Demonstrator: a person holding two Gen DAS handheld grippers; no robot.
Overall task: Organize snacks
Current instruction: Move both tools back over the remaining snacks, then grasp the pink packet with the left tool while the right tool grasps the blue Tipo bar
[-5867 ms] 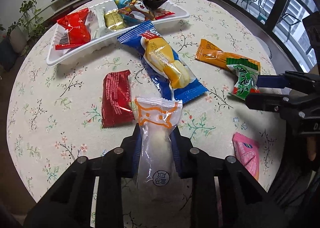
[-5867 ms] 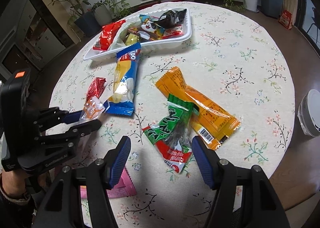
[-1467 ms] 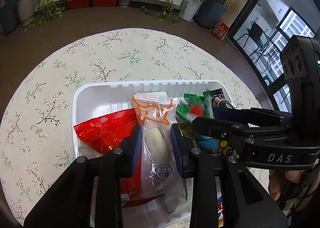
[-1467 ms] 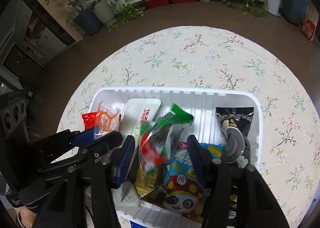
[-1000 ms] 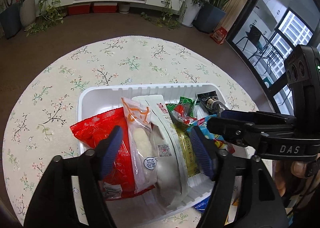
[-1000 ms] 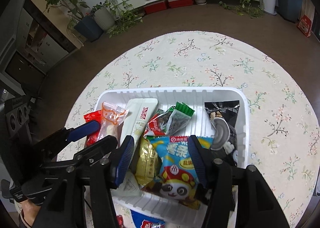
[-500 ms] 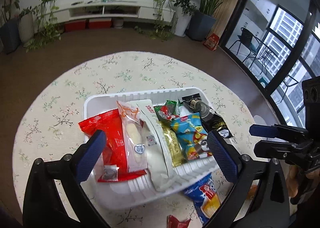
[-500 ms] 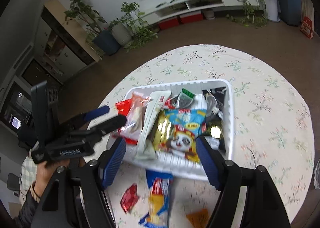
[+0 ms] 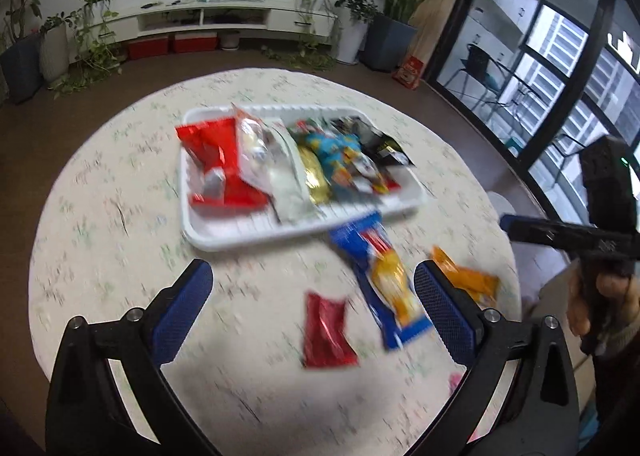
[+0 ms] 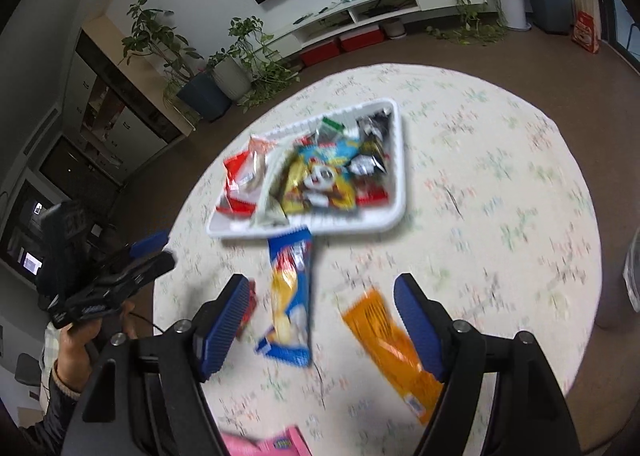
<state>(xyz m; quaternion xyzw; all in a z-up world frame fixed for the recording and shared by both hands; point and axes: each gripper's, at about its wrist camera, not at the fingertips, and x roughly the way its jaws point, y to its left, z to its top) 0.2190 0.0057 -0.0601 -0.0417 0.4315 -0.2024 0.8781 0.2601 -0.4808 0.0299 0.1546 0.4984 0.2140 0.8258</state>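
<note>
Nearest, the left hand-held gripper [image 9: 314,298] gapes fully and the right hand-held gripper [image 10: 320,318] stands wide, both empty, their jaws having just opened to let go. Under them on the round floral-clothed bench [image 9: 120,240] lie a dark red foil packet [image 9: 326,332], a long blue-and-yellow wrapper [image 9: 386,282] and an orange sachet [image 10: 394,344], loose and probably next. Beyond, the white plastic tray [image 9: 240,234] holds the sorted snacks.

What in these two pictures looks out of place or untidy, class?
Four packets lie outside the white tray on the tablecloth: a blue-and-yellow packet, a dark red packet, an orange packet and a pink packet. The blue one's end touches the tray's rim.
</note>
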